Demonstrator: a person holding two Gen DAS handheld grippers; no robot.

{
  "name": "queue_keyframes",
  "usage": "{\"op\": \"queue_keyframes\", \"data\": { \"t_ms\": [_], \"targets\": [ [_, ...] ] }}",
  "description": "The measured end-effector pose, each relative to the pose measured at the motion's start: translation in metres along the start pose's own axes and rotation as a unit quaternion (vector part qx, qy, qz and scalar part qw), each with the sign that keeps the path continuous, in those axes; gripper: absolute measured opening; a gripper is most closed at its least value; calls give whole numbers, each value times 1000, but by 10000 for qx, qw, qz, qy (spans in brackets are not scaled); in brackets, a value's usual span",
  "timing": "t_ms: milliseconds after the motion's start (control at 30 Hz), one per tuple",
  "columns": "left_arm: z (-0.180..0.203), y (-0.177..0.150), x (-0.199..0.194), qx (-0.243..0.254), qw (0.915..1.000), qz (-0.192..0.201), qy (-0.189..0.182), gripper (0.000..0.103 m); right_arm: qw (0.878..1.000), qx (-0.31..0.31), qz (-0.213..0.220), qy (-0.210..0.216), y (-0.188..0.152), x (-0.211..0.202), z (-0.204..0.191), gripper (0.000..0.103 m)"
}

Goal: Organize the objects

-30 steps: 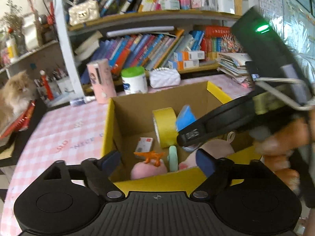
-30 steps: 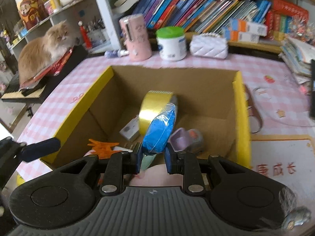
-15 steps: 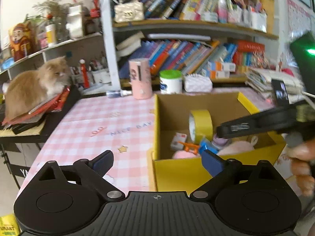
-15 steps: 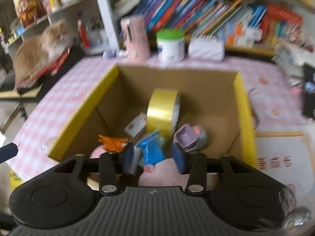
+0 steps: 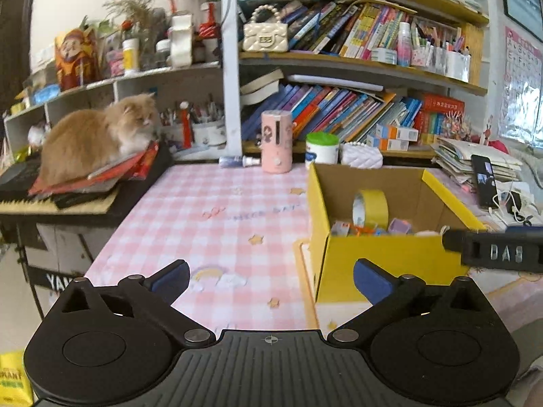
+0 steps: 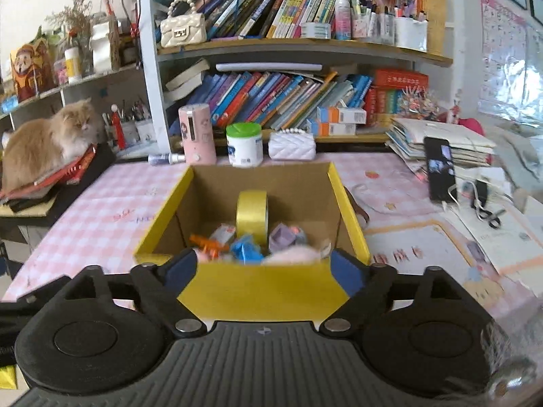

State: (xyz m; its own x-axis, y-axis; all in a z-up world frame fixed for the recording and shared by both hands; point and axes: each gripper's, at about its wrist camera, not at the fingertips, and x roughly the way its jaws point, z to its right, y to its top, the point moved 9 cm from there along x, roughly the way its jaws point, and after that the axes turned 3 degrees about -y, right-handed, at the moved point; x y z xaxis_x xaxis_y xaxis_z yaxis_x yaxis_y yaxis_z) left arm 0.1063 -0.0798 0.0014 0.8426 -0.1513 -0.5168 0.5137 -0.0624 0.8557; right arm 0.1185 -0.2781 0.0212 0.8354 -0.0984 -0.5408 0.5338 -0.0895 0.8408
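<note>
left wrist view: the left gripper point(image 5: 269, 276) stands over the pink checked tablecloth point(image 5: 217, 217), jaws spread wide and having just been opening, nothing between the blue pads point(image 5: 370, 279). the yellow cardboard box point(image 5: 383, 261) sits on the cloth to the right of the gripper, well apart from the left pad and near the right one. inside it a yellow tape roll point(image 5: 370, 208) stands on edge; beside its foot lie a small white and red carton point(image 5: 340, 229), an orange toy point(image 5: 360, 230) and a lilac item point(image 5: 399, 226), all small and partly hidden by the front wall. a black finger of the right gripper point(image 5: 492, 252) crosses the box's right front corner. behind the box stand a pink cylinder point(image 5: 276, 146), a green-lidded white jar point(image 5: 322, 149) and a white quilted purse point(image 5: 361, 156). a ginger cat point(image 5: 95, 139) lies on papers on a side stand at left.

right wrist view: the right gripper point(image 6: 263, 268) faces the box point(image 6: 264, 291) head on, jaws apart and having just been opening, holding nothing; the box's front wall shows between the pads. a blue wrapped item point(image 6: 246, 251) lies loose in the box just behind that wall, next to the orange toy point(image 6: 207, 242) and a pale pink soft thing point(image 6: 295, 254), the latter blurred, probably a plush. the tape roll point(image 6: 251, 215) stands upright behind them, the lilac item point(image 6: 285, 235) to its right. a phone point(image 6: 441, 173) rests against stacked papers at right.
</note>
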Motion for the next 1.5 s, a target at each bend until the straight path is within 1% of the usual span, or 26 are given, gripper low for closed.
{"op": "queue_keyframes", "data": {
  "t_ms": [167,300,400,467,567,700,867,1200,1500],
  "targets": [
    [-13,-24,-18,35,9998,-159,68,103,9997,-31,-181,-132,-36,-26,-19,97],
    [-18,-43,-31,118,9993,-302,190,103,9989,-4,-280,-363,-66,-41,-28,103],
    [-21,-56,-35,200,9984,-404,338,103,9974,-77,-480,-537,-85,-46,-33,103],
    [-24,-62,-36,206,9976,-489,445,103,9964,-55,-652,-539,-95,-46,-36,103],
    [-30,-69,-37,157,9964,-606,578,103,9951,29,-800,-572,-105,-48,-39,103],
    [-34,-74,-40,107,9956,-643,668,103,9935,-20,-892,-713,-114,-53,-42,103],
    [-31,-76,-43,294,9953,-637,661,103,9919,-141,-1031,-722,-123,-54,-48,103],
    [-33,-75,-42,316,9950,-685,651,103,9926,-191,-965,-709,-122,-58,-55,103],
    [-39,-77,-41,136,9948,-773,655,103,9924,-246,-965,-721,-121,-57,-57,103]
  ]
}}
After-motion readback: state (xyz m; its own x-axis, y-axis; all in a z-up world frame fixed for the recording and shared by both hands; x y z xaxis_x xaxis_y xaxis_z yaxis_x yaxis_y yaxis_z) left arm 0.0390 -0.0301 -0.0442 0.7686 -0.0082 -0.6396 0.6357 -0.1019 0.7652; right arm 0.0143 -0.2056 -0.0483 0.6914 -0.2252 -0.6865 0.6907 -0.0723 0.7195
